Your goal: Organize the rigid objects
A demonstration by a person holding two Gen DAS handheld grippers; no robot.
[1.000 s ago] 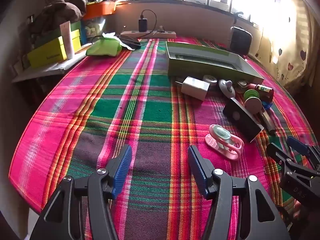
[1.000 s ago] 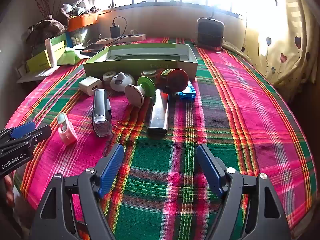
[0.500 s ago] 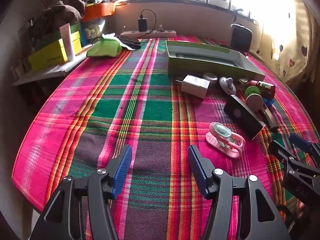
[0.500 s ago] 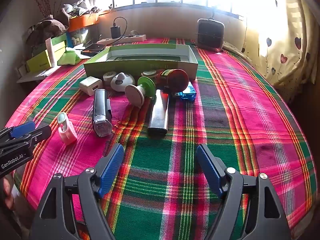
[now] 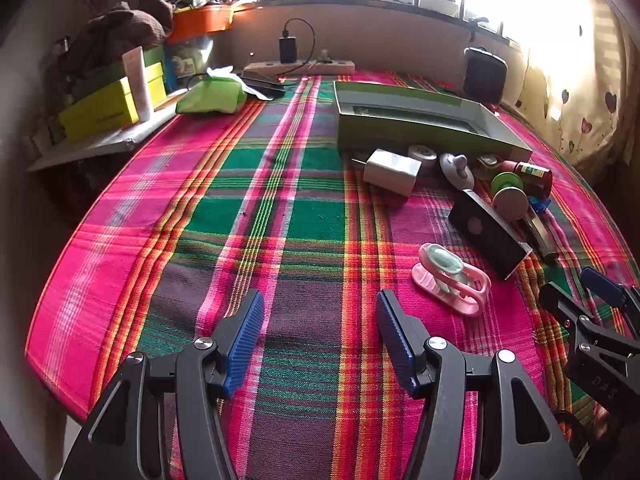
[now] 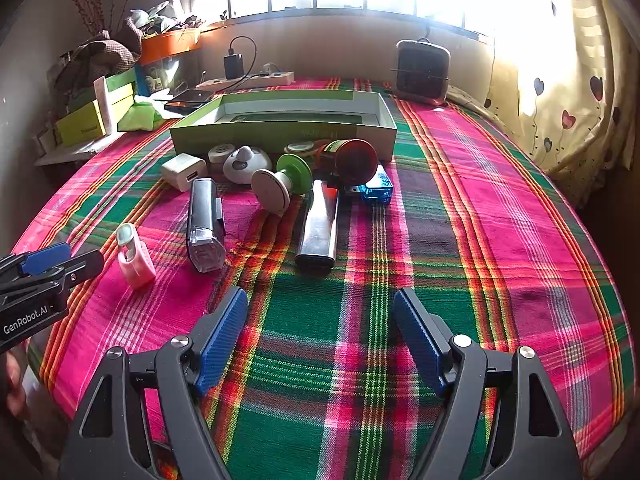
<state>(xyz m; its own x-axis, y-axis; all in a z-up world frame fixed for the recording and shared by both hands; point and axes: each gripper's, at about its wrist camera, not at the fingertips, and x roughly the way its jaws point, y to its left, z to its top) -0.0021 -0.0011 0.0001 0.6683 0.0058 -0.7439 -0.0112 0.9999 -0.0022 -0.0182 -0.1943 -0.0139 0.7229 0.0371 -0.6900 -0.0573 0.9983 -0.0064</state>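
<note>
A green open box (image 6: 288, 120) (image 5: 420, 120) lies on the plaid cloth. In front of it is a cluster: a white charger (image 6: 183, 170) (image 5: 392, 172), a black torch (image 6: 205, 224) (image 5: 488, 232), a silver tube (image 6: 318, 226), a green-and-white spool (image 6: 282, 184) (image 5: 508, 194), a red jar (image 6: 354, 158) (image 5: 534, 176), a blue block (image 6: 376, 190) and a pink clip (image 6: 134, 254) (image 5: 452, 280). My left gripper (image 5: 320, 324) stands open, left of the pink clip. My right gripper (image 6: 320, 320) hangs open, just short of the silver tube. Both hold nothing.
Yellow-green boxes (image 5: 108, 104), a green packet (image 5: 212, 96), a power strip with charger (image 5: 300, 66) and an orange tray (image 5: 200, 20) line the far left. A small fan (image 6: 422, 72) stands at the back right. A heart curtain (image 6: 560, 80) hangs right.
The left gripper has drawn back slightly, so the objects sit a little further off in its view. The right gripper has barely moved. Both stay open.
</note>
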